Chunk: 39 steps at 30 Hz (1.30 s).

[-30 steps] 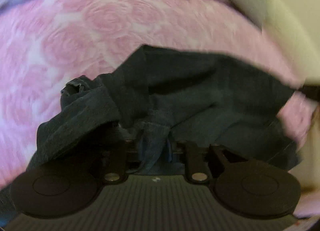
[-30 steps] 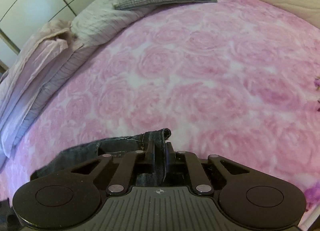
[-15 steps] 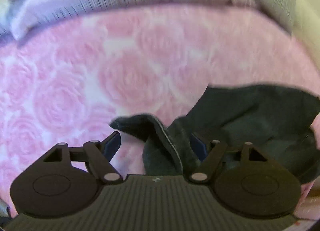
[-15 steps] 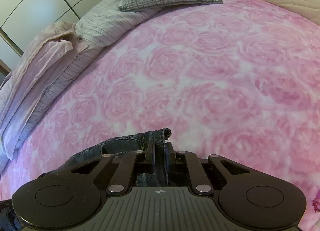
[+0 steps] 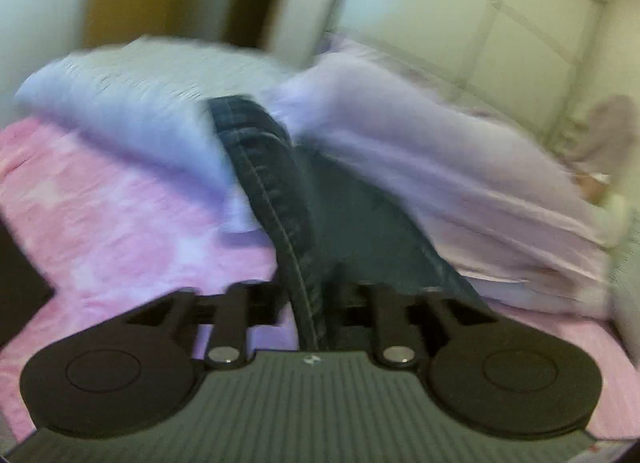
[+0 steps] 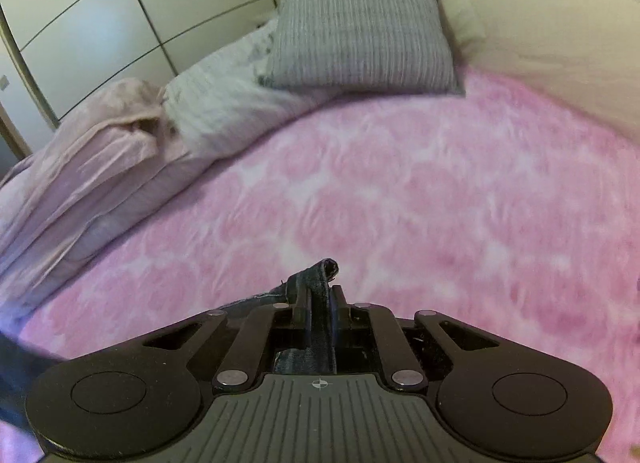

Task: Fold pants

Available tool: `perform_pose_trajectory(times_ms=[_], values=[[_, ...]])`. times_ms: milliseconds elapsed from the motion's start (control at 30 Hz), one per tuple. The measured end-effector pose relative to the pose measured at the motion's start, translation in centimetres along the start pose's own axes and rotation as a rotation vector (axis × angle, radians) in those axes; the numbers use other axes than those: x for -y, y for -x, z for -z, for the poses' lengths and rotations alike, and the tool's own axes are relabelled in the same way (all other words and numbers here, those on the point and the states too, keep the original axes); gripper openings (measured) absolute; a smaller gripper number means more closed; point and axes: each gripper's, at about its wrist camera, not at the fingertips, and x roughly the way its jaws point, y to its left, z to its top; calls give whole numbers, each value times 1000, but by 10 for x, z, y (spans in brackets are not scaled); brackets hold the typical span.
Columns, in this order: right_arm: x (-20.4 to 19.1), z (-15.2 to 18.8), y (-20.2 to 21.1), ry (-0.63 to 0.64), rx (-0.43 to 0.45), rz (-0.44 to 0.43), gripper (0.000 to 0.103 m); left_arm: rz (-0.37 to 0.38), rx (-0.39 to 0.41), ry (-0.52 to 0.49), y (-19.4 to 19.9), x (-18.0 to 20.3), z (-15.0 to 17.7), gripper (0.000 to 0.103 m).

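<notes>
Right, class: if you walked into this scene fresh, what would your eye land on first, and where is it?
First, the dark denim pants, a seamed strip rising from the left tool up the middle of the left wrist view. Next, the pink rose-patterned bedspread filling the right wrist view, where the right tool pinches another denim edge. Beyond it, a grey striped pillow sits at the bed's head.

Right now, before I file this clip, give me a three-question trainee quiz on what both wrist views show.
1. True or false: the right gripper is shut on the dark blue denim pants.
2. What does the left gripper hold?
3. The grey checked cushion lies: A) on the pink rose-patterned bedspread, by its far edge; B) inside a gripper.

Key: 1 true. 2 the dark blue denim pants. 3 A.
</notes>
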Motion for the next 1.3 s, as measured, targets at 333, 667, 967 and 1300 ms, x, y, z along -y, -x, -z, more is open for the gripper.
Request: perform_pose_trajectory(times_ms=[333,667,967,1300], values=[[71,18,-31,-201,-192,147,37,-282,-295,35,-1,-40,93,51],[178,129,116,-550,-460,219,57,-271,-415,240,157,0,193,56],[195,171,111,-889,-576,35,61,-332,-368,354,244,3,228,67],[187,188,100,-900,-516,93,19,-466,-339,436,232,-72,240,75]])
